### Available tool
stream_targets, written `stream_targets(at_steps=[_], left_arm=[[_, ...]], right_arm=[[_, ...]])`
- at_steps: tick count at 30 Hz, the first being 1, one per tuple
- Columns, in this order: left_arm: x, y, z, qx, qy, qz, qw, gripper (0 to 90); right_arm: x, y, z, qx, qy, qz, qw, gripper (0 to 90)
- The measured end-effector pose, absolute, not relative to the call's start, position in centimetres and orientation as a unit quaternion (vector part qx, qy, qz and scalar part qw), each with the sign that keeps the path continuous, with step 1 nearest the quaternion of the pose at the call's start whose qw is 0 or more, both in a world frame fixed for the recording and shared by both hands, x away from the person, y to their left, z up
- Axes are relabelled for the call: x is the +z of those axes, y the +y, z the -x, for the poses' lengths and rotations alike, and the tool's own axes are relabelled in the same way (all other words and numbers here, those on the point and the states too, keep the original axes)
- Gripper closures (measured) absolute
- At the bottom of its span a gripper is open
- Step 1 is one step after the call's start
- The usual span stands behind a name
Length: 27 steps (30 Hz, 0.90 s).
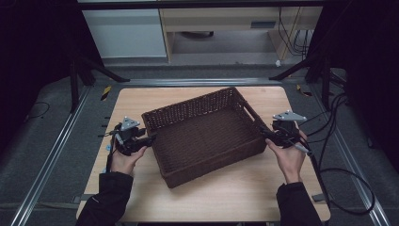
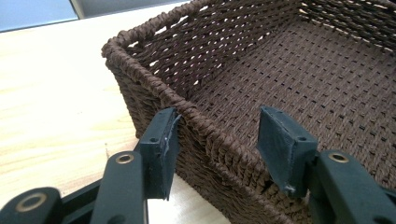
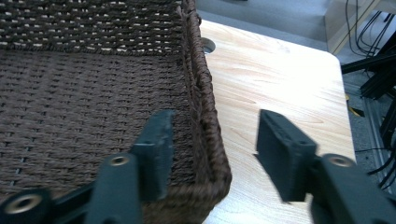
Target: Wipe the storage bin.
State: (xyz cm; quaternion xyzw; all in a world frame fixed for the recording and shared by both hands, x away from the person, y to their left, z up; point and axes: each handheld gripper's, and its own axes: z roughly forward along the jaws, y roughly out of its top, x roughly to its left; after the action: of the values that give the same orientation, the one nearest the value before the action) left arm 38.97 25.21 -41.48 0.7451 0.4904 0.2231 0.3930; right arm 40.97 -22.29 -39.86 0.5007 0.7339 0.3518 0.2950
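A dark brown woven basket [image 1: 197, 101] sits empty and slightly turned in the middle of the wooden table [image 1: 226, 193]. My left gripper [image 1: 149, 140] stands at its left wall. In the left gripper view my left gripper [image 2: 219, 144] straddles the basket's rim [image 2: 140, 74], one jaw outside against the wall and one inside with a gap. My right gripper [image 1: 263, 133] is at the right wall. In the right gripper view my right gripper [image 3: 212, 149] straddles the basket's rim [image 3: 201, 79] near a corner, the outer jaw well clear of it. Both are open.
Cables [image 1: 339, 141] trail off the table's right side onto the dark floor. Metal rails [image 1: 51, 155] run along both sides of the table. Light cabinets [image 1: 127, 28] stand beyond the far edge. A round hole [image 3: 208, 45] in the tabletop lies beside the basket.
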Motion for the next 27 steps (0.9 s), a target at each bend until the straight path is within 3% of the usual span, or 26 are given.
stream_targets(at_steps=[5, 7, 16, 27], left_arm=[[-41.3, 25.0, -37.4, 0.227, 0.481, -0.747, 0.398, 47.5], [-41.2, 24.7, -36.7, 0.236, 0.474, -0.747, 0.401, 52.5], [-41.1, 24.5, -36.5, 0.237, 0.475, -0.748, 0.397, 52.2], [-39.7, 26.8, -38.6, 0.254, 0.486, -0.731, 0.406, 41.3]], right_arm=[[-39.4, -22.0, -40.2, 0.361, 0.731, -0.500, 0.291, 36.9], [-39.4, -21.8, -40.0, 0.363, 0.733, -0.499, 0.286, 36.4], [-40.2, -20.6, -39.7, 0.355, 0.731, -0.517, 0.269, 34.2], [-40.6, -20.6, -40.2, 0.348, 0.728, -0.516, 0.286, 36.6]])
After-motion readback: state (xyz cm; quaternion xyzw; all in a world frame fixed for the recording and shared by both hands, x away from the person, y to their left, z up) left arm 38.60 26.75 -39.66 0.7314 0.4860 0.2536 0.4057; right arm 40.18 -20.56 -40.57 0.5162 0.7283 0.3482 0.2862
